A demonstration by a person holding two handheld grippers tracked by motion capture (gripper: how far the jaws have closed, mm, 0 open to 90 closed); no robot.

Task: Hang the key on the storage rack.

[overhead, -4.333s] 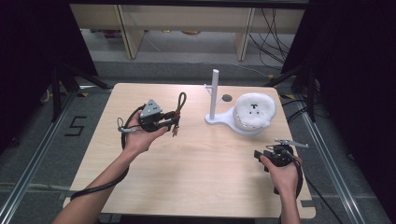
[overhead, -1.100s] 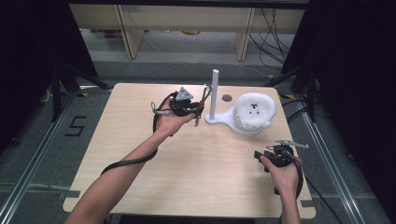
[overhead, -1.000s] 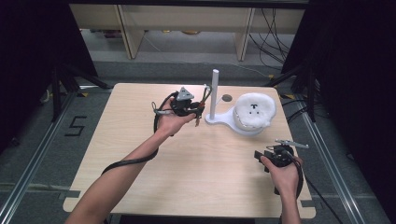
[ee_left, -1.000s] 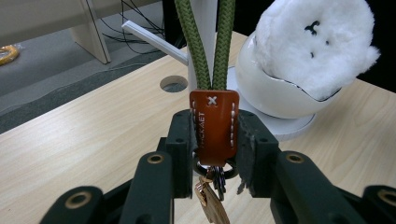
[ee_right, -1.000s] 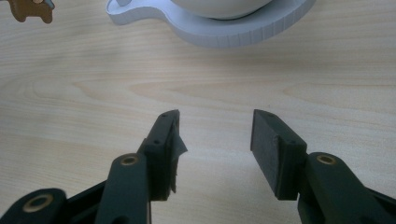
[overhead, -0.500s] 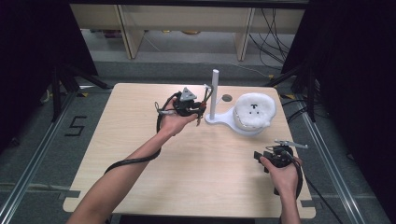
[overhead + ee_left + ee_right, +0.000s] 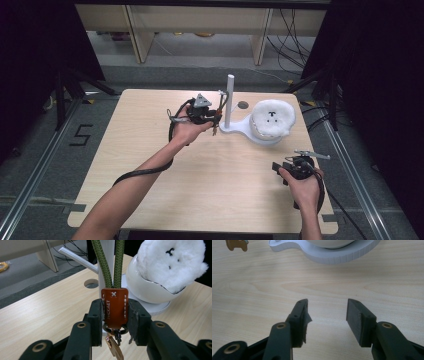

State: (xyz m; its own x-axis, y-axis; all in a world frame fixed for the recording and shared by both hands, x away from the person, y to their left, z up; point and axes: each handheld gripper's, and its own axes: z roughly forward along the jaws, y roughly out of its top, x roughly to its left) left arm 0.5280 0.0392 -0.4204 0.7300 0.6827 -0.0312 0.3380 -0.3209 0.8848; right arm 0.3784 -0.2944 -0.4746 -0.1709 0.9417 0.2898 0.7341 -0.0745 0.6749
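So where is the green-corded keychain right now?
The keychain is clamped by its orange leather tab between the left gripper fingers, its green cord rising in front of the white post, just left of the fluffy white toy in the high view.

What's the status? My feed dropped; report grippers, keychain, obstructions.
Left gripper shut on keychain's leather tab, beside white stand post. Right gripper open, empty, low over table. Nothing blocking.

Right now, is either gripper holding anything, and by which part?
The left gripper is shut on the keychain, clamping its orange leather tab, with the green cord loop rising above. The right gripper is open, holding nothing.
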